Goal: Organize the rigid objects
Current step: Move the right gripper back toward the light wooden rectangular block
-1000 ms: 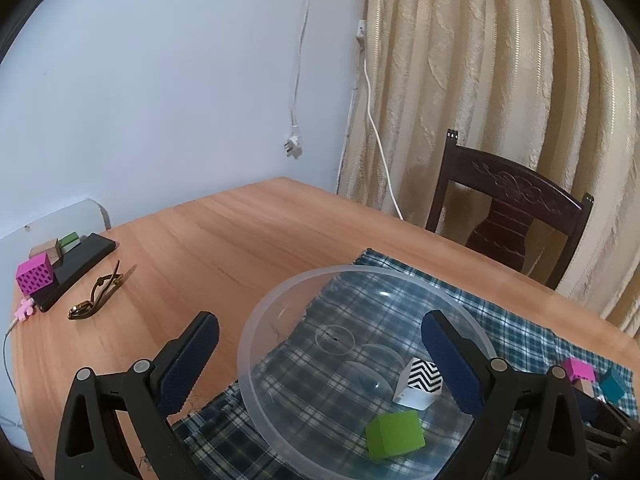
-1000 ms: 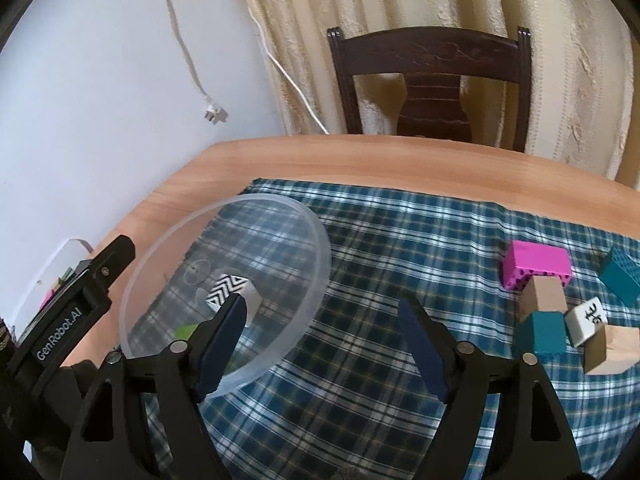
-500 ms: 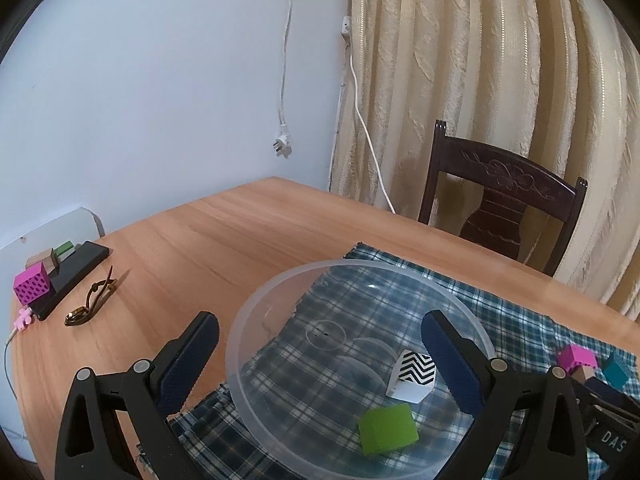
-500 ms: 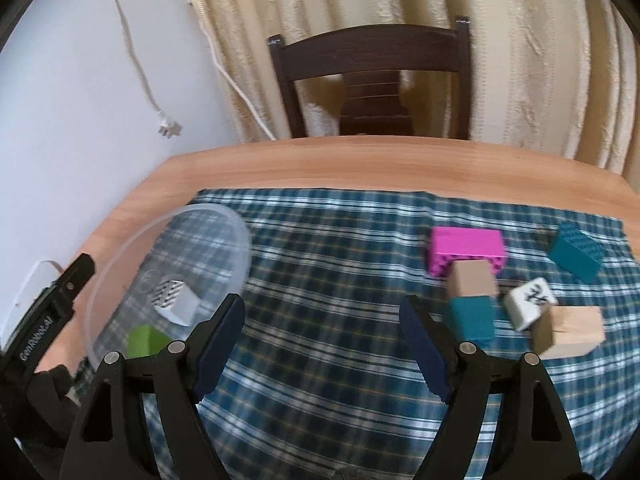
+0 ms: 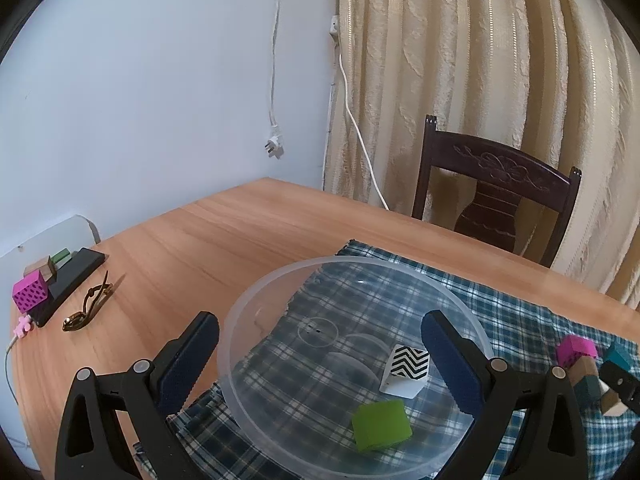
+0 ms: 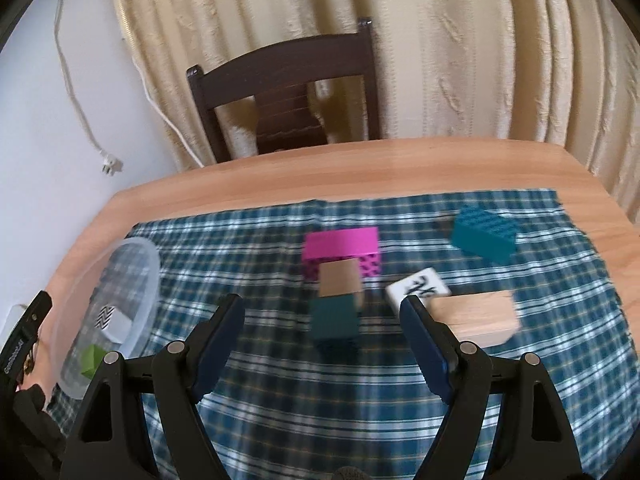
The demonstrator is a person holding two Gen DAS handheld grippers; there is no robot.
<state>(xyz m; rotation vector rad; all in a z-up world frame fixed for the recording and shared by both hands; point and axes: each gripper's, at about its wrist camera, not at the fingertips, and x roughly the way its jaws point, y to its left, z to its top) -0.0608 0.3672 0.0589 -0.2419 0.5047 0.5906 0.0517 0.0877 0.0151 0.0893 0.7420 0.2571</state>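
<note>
Only our left view shows the phone (image 5: 72, 280) and glasses (image 5: 90, 306) at the table's (image 5: 240, 240) far left. Our left claw (image 5: 320, 354) gapes wide over the clear bowl (image 5: 280, 296) holding a green cube (image 5: 382, 426) and zigzag cube (image 5: 406, 368). Our right claw (image 6: 322, 336), also wide and empty, faces the teal cube (image 6: 334, 316), pink block (image 6: 340, 242) and wooden block (image 6: 476, 312) on the checked cloth (image 6: 320, 400).

frames: black plastic | fingers (image 6: 424, 344): navy ribbed pads | pivots: silver screws | marking: white lettering
</note>
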